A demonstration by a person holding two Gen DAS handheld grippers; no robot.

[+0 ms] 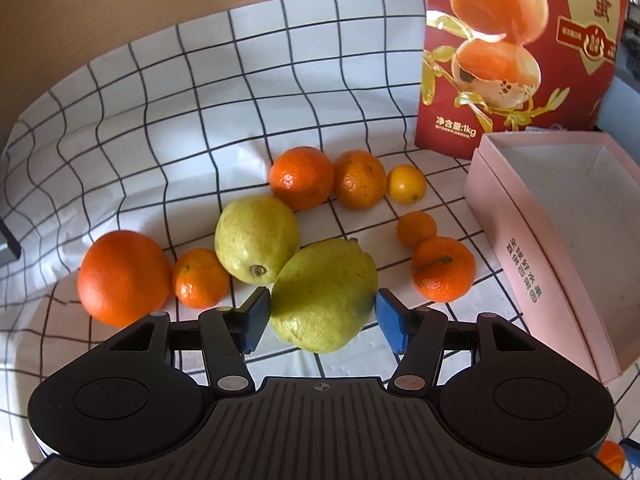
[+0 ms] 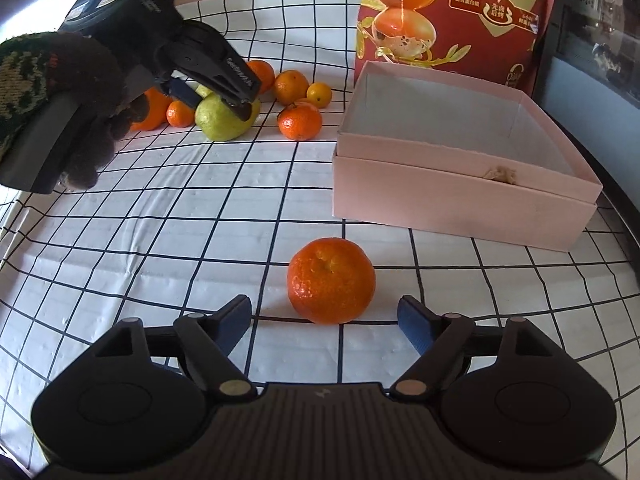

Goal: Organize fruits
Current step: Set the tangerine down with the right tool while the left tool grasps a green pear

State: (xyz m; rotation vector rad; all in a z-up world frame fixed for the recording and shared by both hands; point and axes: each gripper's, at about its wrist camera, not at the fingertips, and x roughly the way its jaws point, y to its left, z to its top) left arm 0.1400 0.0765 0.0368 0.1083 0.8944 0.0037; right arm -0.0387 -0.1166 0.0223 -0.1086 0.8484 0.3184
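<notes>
Centrally, left gripper is closing its pads on a pear; right gripper is gaping around a tangerine; bag at 1 o'clock is reading "1kg".

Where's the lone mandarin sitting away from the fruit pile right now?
In the right wrist view, the lone mandarin sits on the checkered cloth just ahead of the open right gripper, near the pink box.
</notes>
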